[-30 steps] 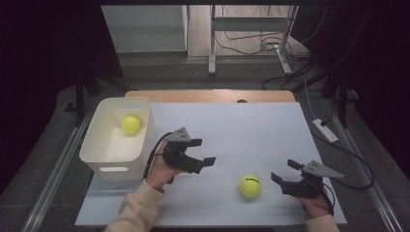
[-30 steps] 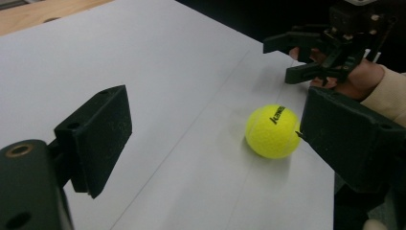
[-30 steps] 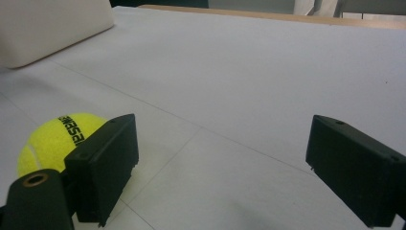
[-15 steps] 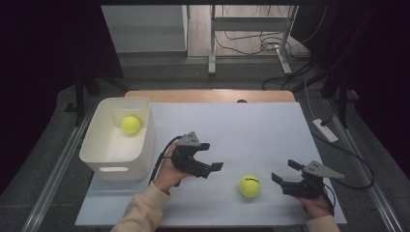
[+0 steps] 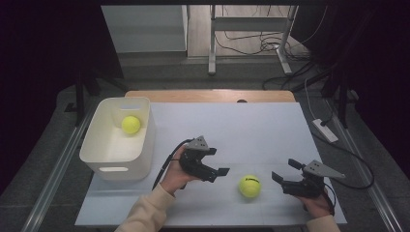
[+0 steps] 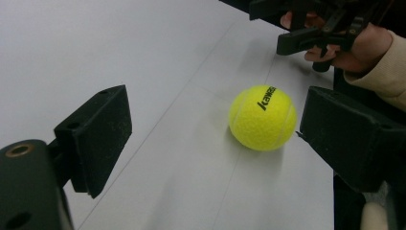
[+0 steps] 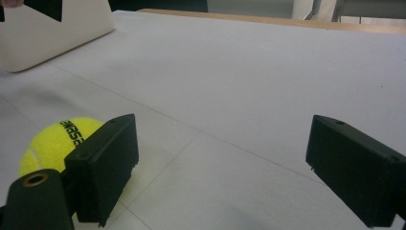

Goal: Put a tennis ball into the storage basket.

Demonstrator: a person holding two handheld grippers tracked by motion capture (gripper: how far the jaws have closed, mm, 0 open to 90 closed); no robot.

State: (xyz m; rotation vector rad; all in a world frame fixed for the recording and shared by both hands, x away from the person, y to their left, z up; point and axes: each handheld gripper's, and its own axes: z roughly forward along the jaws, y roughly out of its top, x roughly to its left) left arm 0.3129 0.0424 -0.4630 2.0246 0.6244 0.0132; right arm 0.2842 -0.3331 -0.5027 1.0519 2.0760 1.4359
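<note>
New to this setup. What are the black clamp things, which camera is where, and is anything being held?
No robot here: a person holds a two-jaw handheld gripper in each hand. The high view looks down on the white table. The other two cameras ride on the grippers and look along their black jaws. The left gripper has open jaws aimed at the tennis ball on the table, not touching it. The right gripper sits beside that ball, jaws open too. Nothing is held. A second ball lies in the white bin.
</note>
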